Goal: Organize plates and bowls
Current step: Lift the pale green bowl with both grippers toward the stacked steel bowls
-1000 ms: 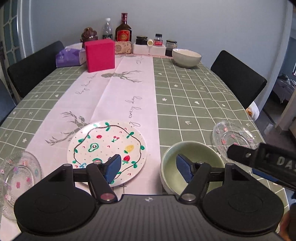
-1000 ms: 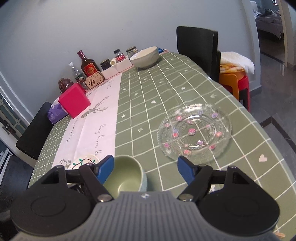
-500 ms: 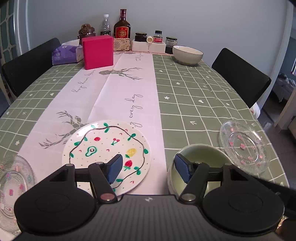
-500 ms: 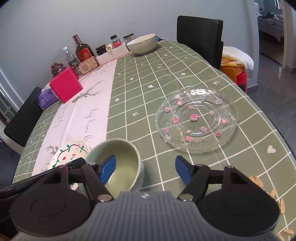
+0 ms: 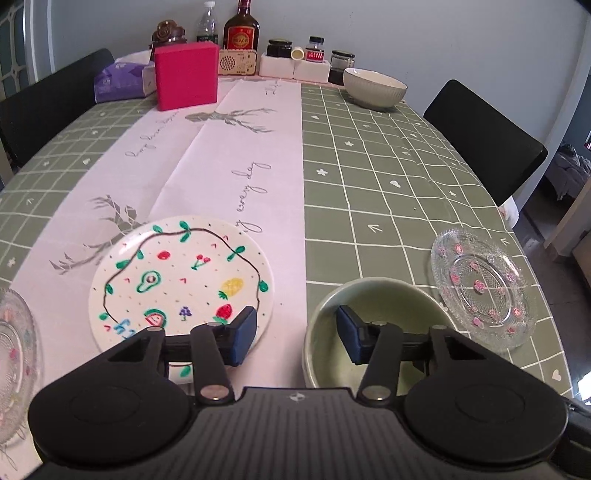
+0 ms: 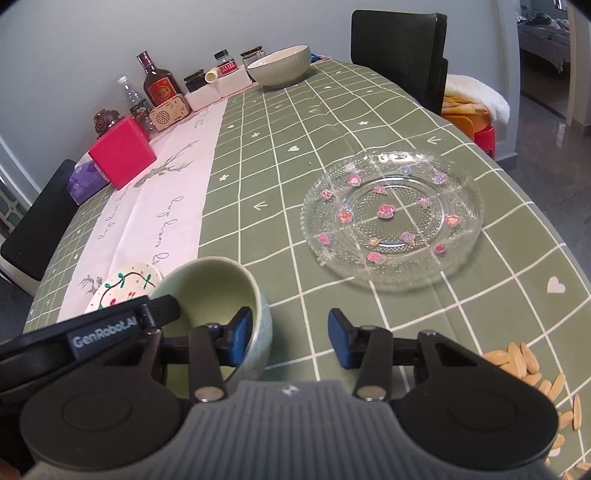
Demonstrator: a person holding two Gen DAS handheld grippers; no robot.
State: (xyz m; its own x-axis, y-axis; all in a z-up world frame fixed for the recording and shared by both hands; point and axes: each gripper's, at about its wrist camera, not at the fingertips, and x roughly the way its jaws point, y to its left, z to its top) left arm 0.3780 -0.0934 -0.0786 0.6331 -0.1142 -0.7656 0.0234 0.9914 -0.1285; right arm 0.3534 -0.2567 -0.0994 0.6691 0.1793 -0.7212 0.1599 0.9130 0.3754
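A small green bowl [image 5: 384, 295] stands near the table's front edge; it also shows in the right wrist view [image 6: 218, 280]. A white plate painted with fruit [image 5: 181, 277] lies to its left. A clear glass plate with pink flowers [image 5: 484, 288] lies to its right, and is large in the right wrist view [image 6: 391, 218]. A second glass plate [image 5: 14, 350] is at the far left. A larger pale bowl [image 5: 375, 88] stands at the far end. My left gripper [image 5: 295, 332] is open, straddling the green bowl's left rim. My right gripper [image 6: 290, 338] is open, straddling the bowl's right rim.
At the far end stand a red box [image 5: 186, 79], a purple tissue pack [image 5: 118, 79], bottles [image 5: 241, 27], jars [image 5: 316, 50] and a small radio [image 5: 236, 62]. Black chairs [image 5: 484, 136] flank the table. Seeds [image 6: 532, 369] lie scattered at the near right edge.
Both grippers have moved in over the green bowl, and both stay open. The right gripper has shifted left and forward, so the glass plate now sits farther to its right.
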